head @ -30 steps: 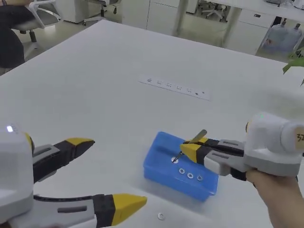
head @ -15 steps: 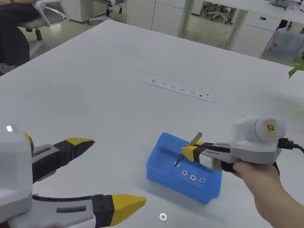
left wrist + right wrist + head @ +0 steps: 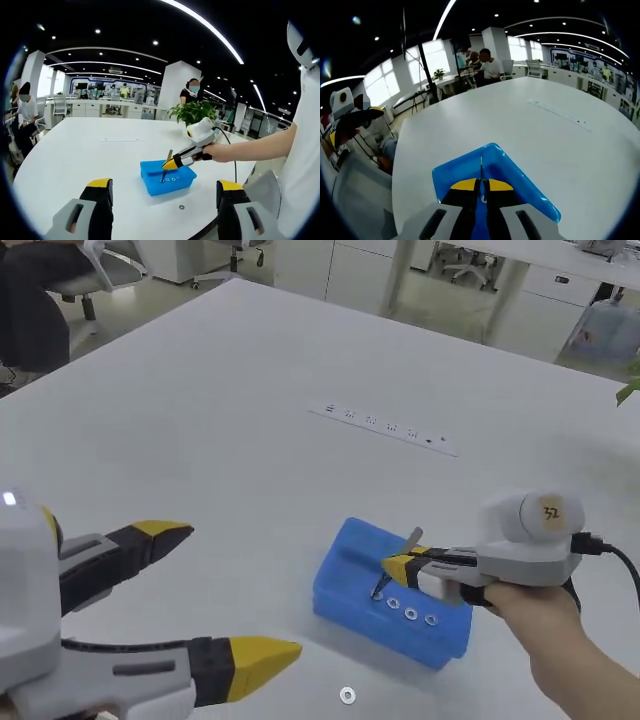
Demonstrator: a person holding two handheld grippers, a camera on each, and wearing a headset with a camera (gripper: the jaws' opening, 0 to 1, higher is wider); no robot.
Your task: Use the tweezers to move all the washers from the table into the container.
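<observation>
Right gripper (image 3: 396, 565) clamped on tweezers (image 3: 379, 587), tips down in the blue container (image 3: 340, 558) just under its jaws, beside three washers (image 3: 411, 614). Left gripper (image 3: 242, 590) spread wide, holding nothing. One loose washer (image 3: 347, 696) lies on the table (image 3: 250, 420) just ahead of it.

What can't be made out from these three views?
- Whether the tweezers in the right gripper hold anything at their tips: too small in the head and left gripper views.
- More washers on the table: one washer shows near the head view's bottom edge, which cuts off the near table.
- Markings on the strip: too small.
</observation>
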